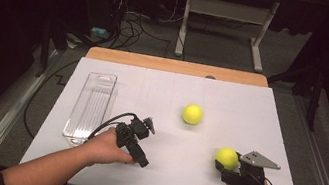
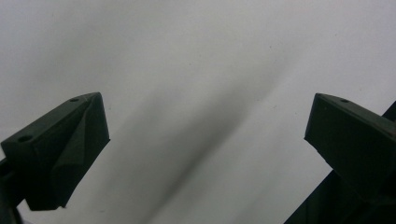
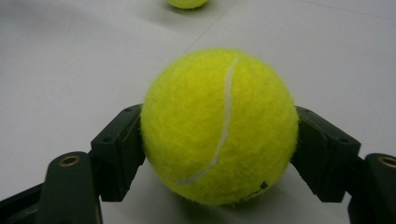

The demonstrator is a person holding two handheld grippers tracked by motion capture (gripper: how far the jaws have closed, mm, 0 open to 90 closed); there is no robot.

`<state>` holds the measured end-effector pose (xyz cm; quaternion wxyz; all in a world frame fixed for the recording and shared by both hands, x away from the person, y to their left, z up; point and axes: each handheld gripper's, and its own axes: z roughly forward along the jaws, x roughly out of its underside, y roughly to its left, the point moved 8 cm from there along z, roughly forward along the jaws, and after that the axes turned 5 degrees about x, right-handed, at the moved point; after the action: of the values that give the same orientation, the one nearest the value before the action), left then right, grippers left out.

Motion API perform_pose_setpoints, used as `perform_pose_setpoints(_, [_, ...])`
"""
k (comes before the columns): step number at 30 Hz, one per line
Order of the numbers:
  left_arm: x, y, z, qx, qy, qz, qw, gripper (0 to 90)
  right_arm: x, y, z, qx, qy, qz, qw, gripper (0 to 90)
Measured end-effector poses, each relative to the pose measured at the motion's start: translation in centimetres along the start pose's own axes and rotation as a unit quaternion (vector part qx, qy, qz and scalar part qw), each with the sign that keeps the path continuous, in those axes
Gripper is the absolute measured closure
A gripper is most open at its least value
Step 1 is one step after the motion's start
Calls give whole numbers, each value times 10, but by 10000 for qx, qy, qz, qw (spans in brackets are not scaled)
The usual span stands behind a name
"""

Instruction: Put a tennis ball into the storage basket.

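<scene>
My right gripper (image 1: 224, 165) (image 3: 219, 154) is at the front right of the white sheet, shut on a yellow tennis ball (image 1: 226, 157) (image 3: 219, 126). Its two jaws press the ball's left and right sides, and the ball sits low, at or just above the sheet. A second tennis ball (image 1: 192, 114) (image 3: 187, 3) lies free near the middle of the sheet, farther away. My left gripper (image 1: 140, 158) (image 2: 205, 135) is held at the front left of centre, tilted down close to the sheet. Its jaws are wide apart with nothing between them.
A clear plastic tray (image 1: 90, 105) lies lengthwise on the left of the white sheet (image 1: 241, 105), with nothing in it. The wooden table edge (image 1: 177, 66) shows at the back. Beyond it stand a desk frame and cables on the floor.
</scene>
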<state>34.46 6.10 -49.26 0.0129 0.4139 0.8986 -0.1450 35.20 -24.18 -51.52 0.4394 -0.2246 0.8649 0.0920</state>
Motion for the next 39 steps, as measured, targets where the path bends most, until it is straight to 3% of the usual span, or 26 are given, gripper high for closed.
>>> perform_pose_setpoints(5, [1, -2, -2, -17, -23, -17, 10000, 5, -3, 1, -1, 23, -40, -43, 10000, 268])
perform_pose_setpoints(11, [0, -5, -6, 3, -23, -8, 10000, 5, -13, 6, -9, 28, -349, -119, 9993, 270])
perform_pose_setpoints(20, [-3, -7, -17, -9, -107, 17, 9999, 5, -25, 26, -5, -102, -528, -312, 9981, 271])
perform_pose_setpoints(39, [-8, -10, -31, -35, -109, 45, 9999, 5, -47, 99, 25, -724, -649, -792, 9921, 271])
